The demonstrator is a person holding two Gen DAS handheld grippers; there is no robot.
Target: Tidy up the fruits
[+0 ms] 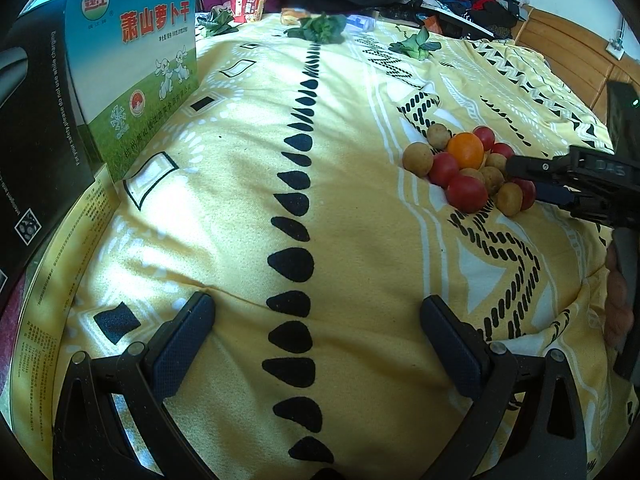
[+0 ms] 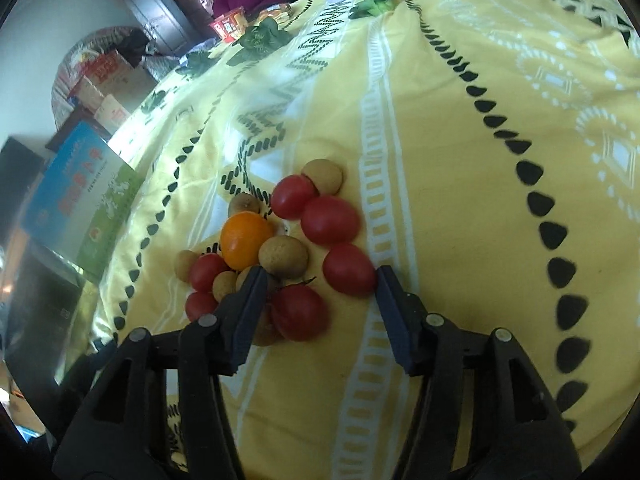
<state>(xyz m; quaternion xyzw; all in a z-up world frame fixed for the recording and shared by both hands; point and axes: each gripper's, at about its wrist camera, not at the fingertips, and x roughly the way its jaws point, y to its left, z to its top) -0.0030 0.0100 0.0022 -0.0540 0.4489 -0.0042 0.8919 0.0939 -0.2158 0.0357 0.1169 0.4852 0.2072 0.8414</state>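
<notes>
Right wrist view, nearest the lens: the right hand-held gripper (image 2: 320, 280) is standing with its jaws apart at the near edge of the fruit pile (image 2: 276, 248), pressing on nothing. Its left finger is resting against the small brown fruits at the pile's near side; its right finger is touching or nearly touching one red tomato (image 2: 349, 269). A second tomato (image 2: 299, 312) is lying between the fingers, close to the left one.

Risk one: with two tomatoes at the jaws, closing here could catch both, or pinch one off-centre so that it squirts out. These tomatoes look smooth and soft, so a hard squeeze could split the skin.

Risk two: the fruits are sitting on a soft yellow bedspread (image 2: 460, 160), not a firm surface. Pressing down is likely to dimple the cloth, and the round fruits could roll toward the dip or scatter.

Risk three: the orange fruit (image 2: 245, 245) is leaning against its neighbours in the middle of the heap; removing a supporting piece could set it rolling.

Left wrist view: the left hand-held gripper (image 1: 316, 332) is hovering wide open over bare bedspread, well apart from the pile, holding nothing. A printed box (image 1: 136, 60) is standing at the left; whether it is the destination cannot be told.

Farther off, leafy greens (image 1: 320, 29) and a red cup (image 1: 248, 8) are lying near the bed's far end, beside a seated person.
</notes>
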